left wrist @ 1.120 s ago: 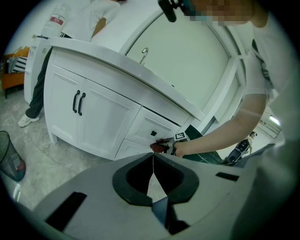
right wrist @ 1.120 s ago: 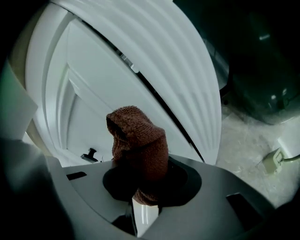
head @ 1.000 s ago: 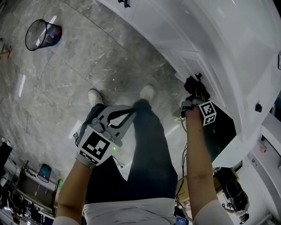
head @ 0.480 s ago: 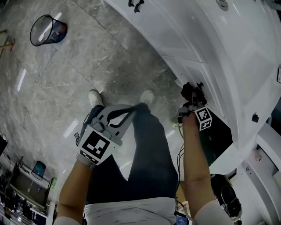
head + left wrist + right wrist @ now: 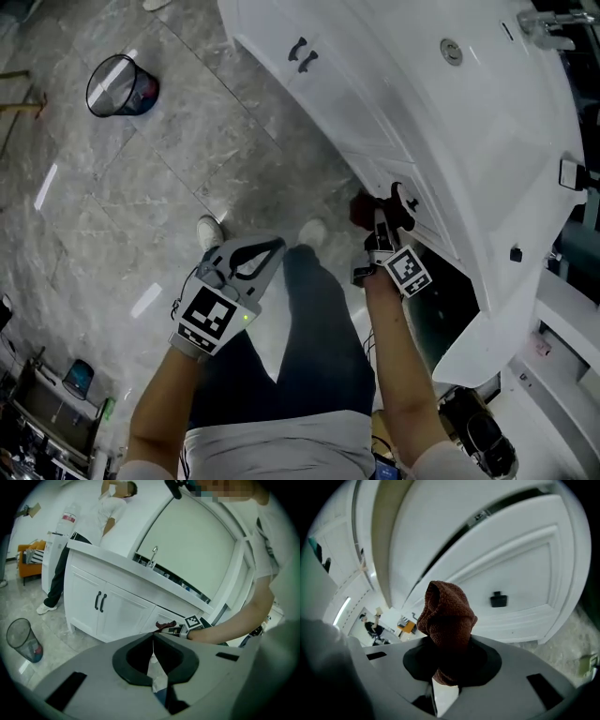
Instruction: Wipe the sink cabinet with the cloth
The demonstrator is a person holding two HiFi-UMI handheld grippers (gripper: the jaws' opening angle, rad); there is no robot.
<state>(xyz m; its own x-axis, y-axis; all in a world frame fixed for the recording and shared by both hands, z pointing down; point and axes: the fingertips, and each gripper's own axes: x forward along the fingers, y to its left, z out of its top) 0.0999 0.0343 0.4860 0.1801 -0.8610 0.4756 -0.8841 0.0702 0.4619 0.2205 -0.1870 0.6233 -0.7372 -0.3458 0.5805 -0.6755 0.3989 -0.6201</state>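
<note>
The right gripper point(image 5: 449, 670) is clenching the cloth point(image 5: 447, 620) in its fingers, just before the cabinet point(image 5: 511, 569) door, knob point(image 5: 498, 599) at 2 o'clock. Wiping seems in hand; next calls for pressing and sweeping across the panel. The left gripper point(image 5: 153, 660) is hanging idle, fingers closed, empty. The bin point(image 5: 120, 84), at 10 o'clock on the floor, is holding coloured litter.

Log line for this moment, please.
right tongs: shut on cloth | cloth: by cabinet door, contact unclear | left tongs: shut, empty

The head view looks steeply down with the sink cabinet point(image 5: 323, 89) at two o'clock; the left gripper view faces its front from well back, the right gripper view from close up.
</note>
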